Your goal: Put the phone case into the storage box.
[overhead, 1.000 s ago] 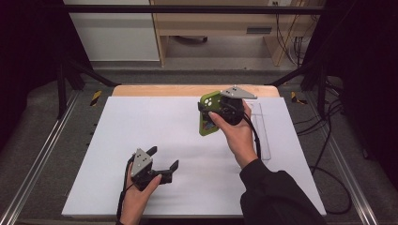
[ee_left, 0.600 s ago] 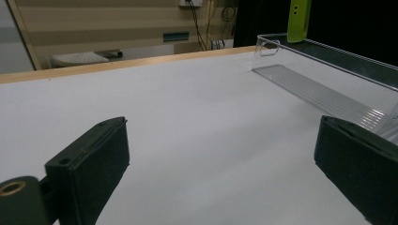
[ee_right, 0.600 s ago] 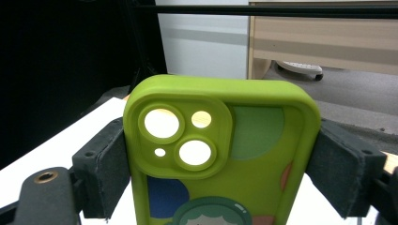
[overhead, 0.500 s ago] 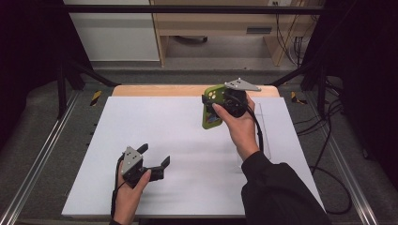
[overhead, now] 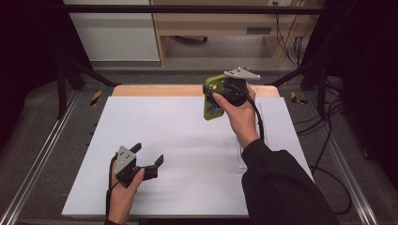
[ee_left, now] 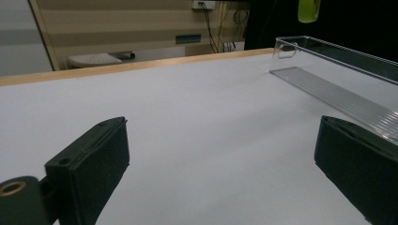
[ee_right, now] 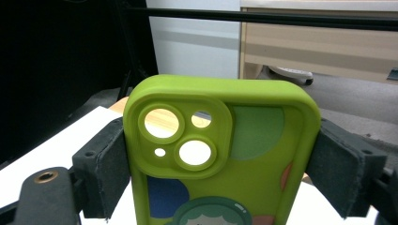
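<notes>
The right gripper (overhead: 217,96) is clamped across the two long edges of the green phone case (ee_right: 220,154), which is held upright in the air above the far right part of the white table (overhead: 187,140). The case appears light, soft and flexible, so the grip probably belongs on the side walls below the camera cut-outs, with moderate force to avoid buckling. The right hand (overhead: 239,112) is raised with the forearm reaching forward; the left gripper (overhead: 141,164) rests low near the front left, jaws apart and empty, facing a clear plastic tray (ee_left: 328,89).
</notes>
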